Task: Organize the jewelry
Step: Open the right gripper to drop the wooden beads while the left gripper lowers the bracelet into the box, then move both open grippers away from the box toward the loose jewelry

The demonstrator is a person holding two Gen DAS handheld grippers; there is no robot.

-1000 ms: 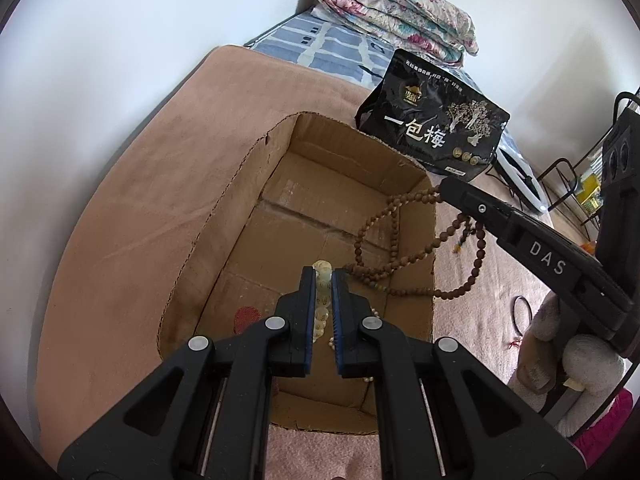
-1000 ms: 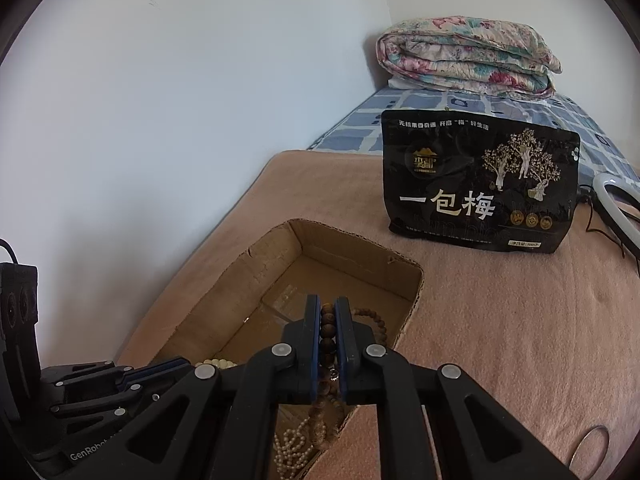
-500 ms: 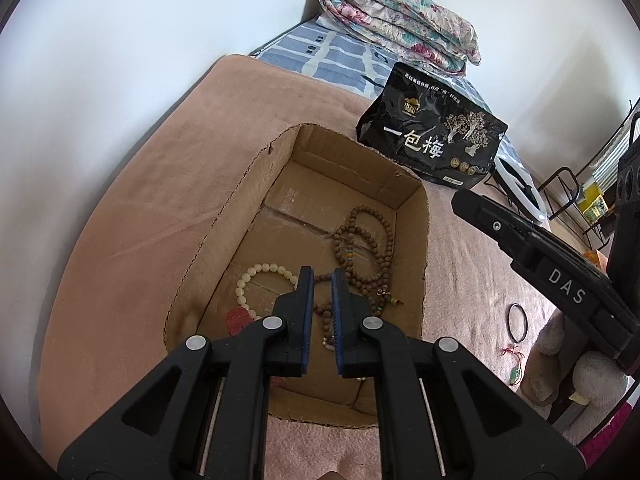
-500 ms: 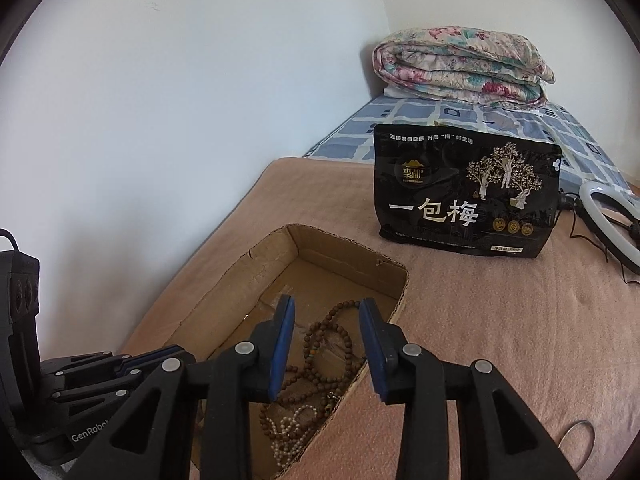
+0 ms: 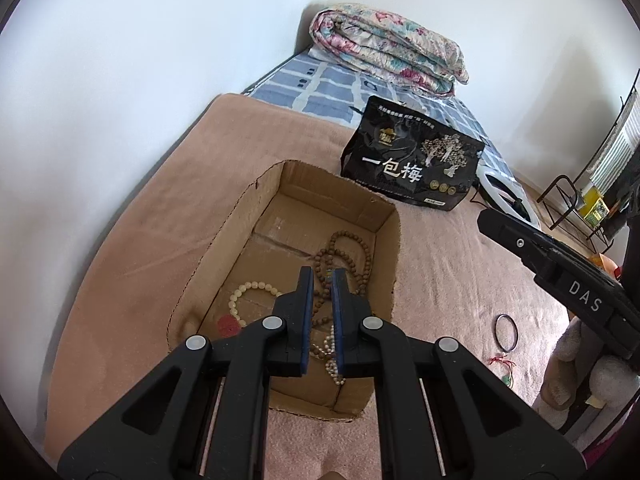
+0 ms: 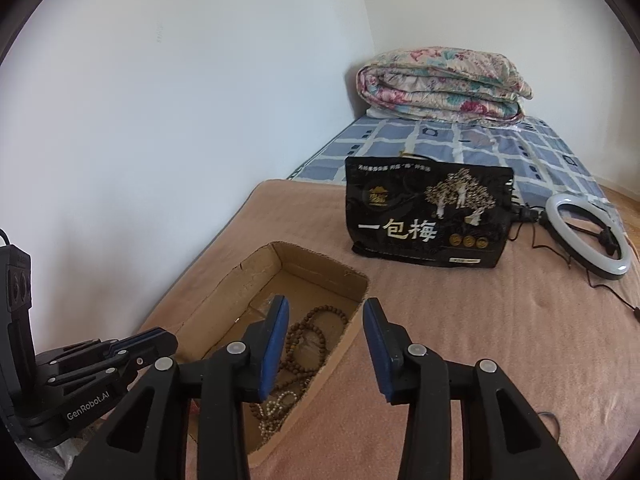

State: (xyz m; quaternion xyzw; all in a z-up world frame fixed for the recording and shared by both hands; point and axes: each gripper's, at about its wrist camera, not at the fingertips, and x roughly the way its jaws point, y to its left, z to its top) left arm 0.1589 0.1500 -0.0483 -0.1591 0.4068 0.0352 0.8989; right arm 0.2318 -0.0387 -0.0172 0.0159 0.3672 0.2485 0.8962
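Observation:
An open cardboard box (image 5: 224,248) (image 6: 216,300) sits on the pink blanket. Inside lie a brown bead necklace (image 5: 352,256) (image 6: 312,332), a cream bead bracelet (image 5: 248,292) and a small pearl strand (image 5: 332,360) (image 6: 276,404). My left gripper (image 5: 322,276) is above the box, its jaws nearly closed with a narrow gap and nothing between them. My right gripper (image 6: 326,312) is open and empty over the box's right rim. A black ring bangle (image 5: 507,333) and a red-corded green pendant (image 5: 505,366) lie on the blanket to the right of the box.
A black snack bag (image 5: 412,164) (image 6: 428,216) stands behind the box. A folded floral quilt (image 5: 388,48) (image 6: 440,80) lies on the blue checked sheet by the wall. A ring light (image 6: 588,236) lies at the right. A plush toy (image 5: 580,368) sits at the right.
My right gripper opened and dropped the brown necklace into the box. My left gripper let go of the cream bracelet, which now lies in the box. Both grippers drew back and up.

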